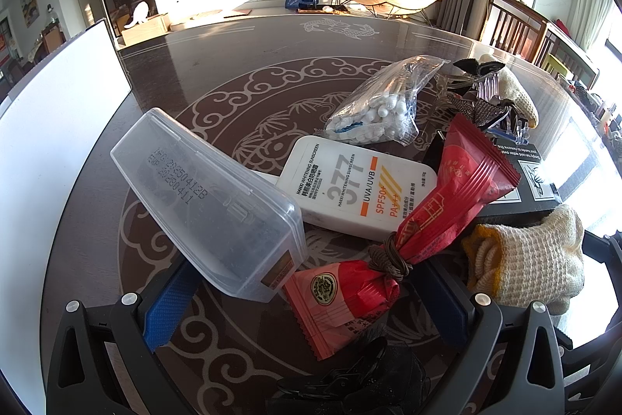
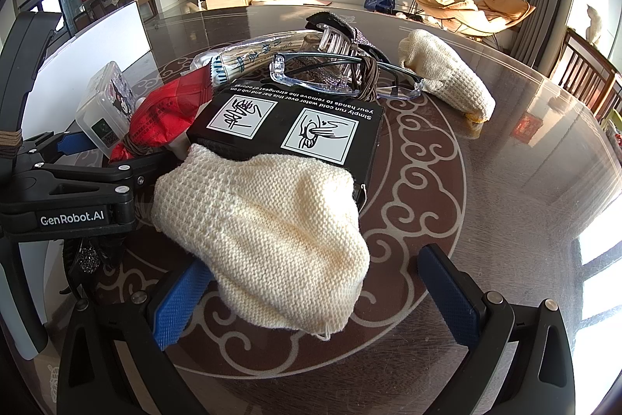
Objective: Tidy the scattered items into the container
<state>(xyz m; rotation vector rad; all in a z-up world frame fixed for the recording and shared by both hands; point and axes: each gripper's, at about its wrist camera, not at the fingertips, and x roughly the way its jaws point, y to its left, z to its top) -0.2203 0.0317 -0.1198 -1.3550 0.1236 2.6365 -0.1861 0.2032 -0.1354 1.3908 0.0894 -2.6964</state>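
Both hand-held grippers agape, left [image 1: 307, 302], right [image 2: 315, 294], black box [image 2: 295, 127] half-hidden under glove [image 2: 268, 240]

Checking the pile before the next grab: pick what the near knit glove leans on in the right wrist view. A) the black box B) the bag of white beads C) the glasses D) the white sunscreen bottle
A: the near glove drapes over the front edge of the black box, while the glasses lie behind the box.

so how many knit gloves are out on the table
2: one knit glove lies nearest the right tongs, draped over the black box; the other glove lies beyond the glasses. More could be hidden.
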